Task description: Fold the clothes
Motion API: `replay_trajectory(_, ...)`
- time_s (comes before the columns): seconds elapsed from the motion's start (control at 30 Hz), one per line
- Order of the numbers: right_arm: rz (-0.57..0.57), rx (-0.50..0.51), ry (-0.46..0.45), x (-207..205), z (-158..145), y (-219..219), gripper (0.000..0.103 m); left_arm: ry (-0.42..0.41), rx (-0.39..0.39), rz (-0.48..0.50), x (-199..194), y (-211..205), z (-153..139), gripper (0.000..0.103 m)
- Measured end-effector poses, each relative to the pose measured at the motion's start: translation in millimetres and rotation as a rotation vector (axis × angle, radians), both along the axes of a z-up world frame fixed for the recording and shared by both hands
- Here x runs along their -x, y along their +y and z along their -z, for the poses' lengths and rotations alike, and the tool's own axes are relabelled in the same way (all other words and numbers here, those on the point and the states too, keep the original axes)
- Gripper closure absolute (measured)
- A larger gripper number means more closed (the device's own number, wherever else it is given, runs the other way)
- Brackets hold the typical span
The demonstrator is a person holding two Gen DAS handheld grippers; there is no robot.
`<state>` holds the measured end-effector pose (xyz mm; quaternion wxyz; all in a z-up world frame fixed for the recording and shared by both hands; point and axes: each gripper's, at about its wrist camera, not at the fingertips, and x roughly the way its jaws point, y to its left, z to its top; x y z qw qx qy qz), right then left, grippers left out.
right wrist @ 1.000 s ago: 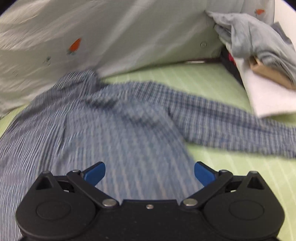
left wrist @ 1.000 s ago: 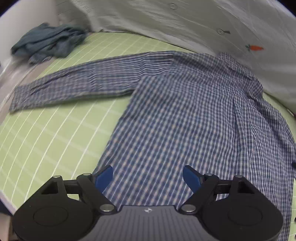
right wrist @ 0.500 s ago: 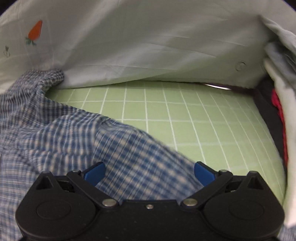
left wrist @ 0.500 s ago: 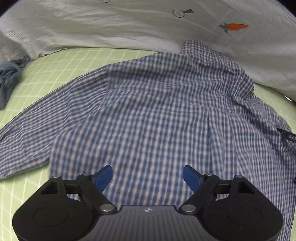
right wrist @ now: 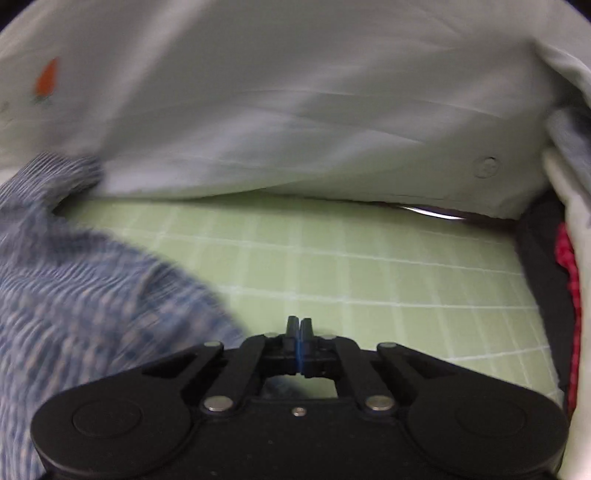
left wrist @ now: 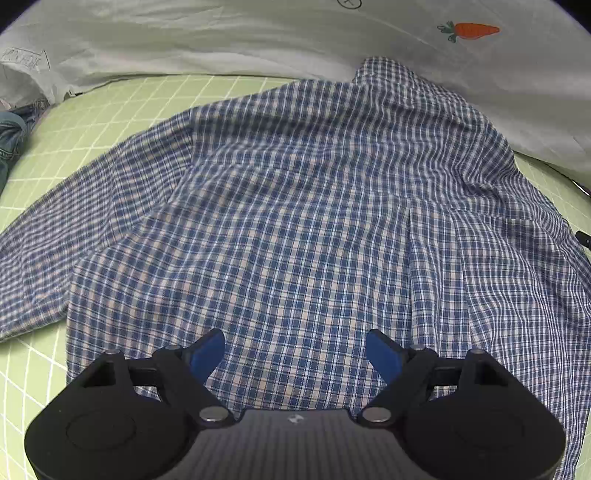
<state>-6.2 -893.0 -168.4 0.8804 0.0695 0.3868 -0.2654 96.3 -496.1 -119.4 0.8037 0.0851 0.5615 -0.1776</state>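
A blue and white checked shirt point(left wrist: 295, 221) lies spread back-up on the green grid mat point(left wrist: 110, 107), collar towards the far side and one sleeve stretched out to the left. My left gripper point(left wrist: 295, 343) hovers over the middle of the shirt's back, open, with only flat cloth below its blue pads point(left wrist: 207, 350). In the right wrist view the shirt point(right wrist: 74, 314) is a blurred mass at the left. My right gripper point(right wrist: 299, 325) sits at the shirt's right edge over the mat point(right wrist: 369, 266), fingertips pressed together. No cloth shows between them.
A white cloth point(left wrist: 258, 37) printed with a carrot point(left wrist: 471, 30) drapes along the far side of the mat. A denim garment point(left wrist: 11, 136) lies at the far left. In the right wrist view a pile with red fabric point(right wrist: 567, 266) borders the mat on the right.
The right gripper's jaws went from wide open to shut as it slid right, off the shirt body towards bare mat. The left gripper moved up the shirt's back, then held still.
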Motion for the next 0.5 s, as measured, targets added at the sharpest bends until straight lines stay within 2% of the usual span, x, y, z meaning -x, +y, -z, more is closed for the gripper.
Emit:
replay_trajectory(0.07,0.042,-0.028,-0.017,1.3,-5.0,-9.4,0.103,-0.01,0.004,-0.008,1.8,3.1,-3.3,0.019)
replay_trajectory(0.1,0.05,-0.047,-0.032,3.1,-9.1,-11.4,0.098,-0.014,0.008,-0.013,2.8,5.5,-5.0,0.019)
replay_trajectory(0.13,0.049,-0.069,-0.064,7.6,-13.5,-10.3,0.077,-0.016,0.012,-0.02,3.9,8.6,-6.0,0.019)
replay_trajectory(0.17,0.031,-0.096,-0.095,12.0,-15.6,-5.5,0.061,-0.015,0.017,-0.027,4.6,11.4,-6.5,0.019)
replay_trajectory(0.2,0.012,-0.122,-0.125,16.5,-17.7,-0.8,0.035,-0.011,0.019,-0.033,4.8,12.4,-7.5,0.019)
replay_trajectory(0.23,-0.006,-0.149,-0.155,21.0,-19.8,4.0,0.028,-0.007,0.021,-0.038,4.9,13.3,-8.4,0.019)
replay_trajectory(0.27,-0.023,-0.173,-0.18,24.8,-21.3,8.6,0.029,-0.005,0.023,-0.04,5.5,14.9,-8.6,0.019)
replay_trajectory(0.37,-0.061,-0.17,-0.117,19.8,-12.3,18.7,0.031,0.003,0.027,-0.034,6.9,17.6,-9.0,0.019)
replay_trajectory(0.4,-0.071,-0.164,-0.094,18.2,-9.2,20.4,0.042,0.002,0.025,-0.029,7.4,17.9,-8.8,0.019)
replay_trajectory(0.43,-0.082,-0.158,-0.074,16.8,-6.4,21.9,0.06,0.0,0.023,-0.027,7.9,18.0,-8.7,0.019)
replay_trajectory(0.47,-0.1,-0.154,-0.072,16.9,-5.9,22.1,0.072,0.0,0.023,-0.029,7.3,18.1,-8.3,0.019)
replay_trajectory(0.5,-0.119,-0.151,-0.069,16.9,-5.5,22.1,0.101,0.001,0.023,-0.031,6.7,18.1,-7.9,0.019)
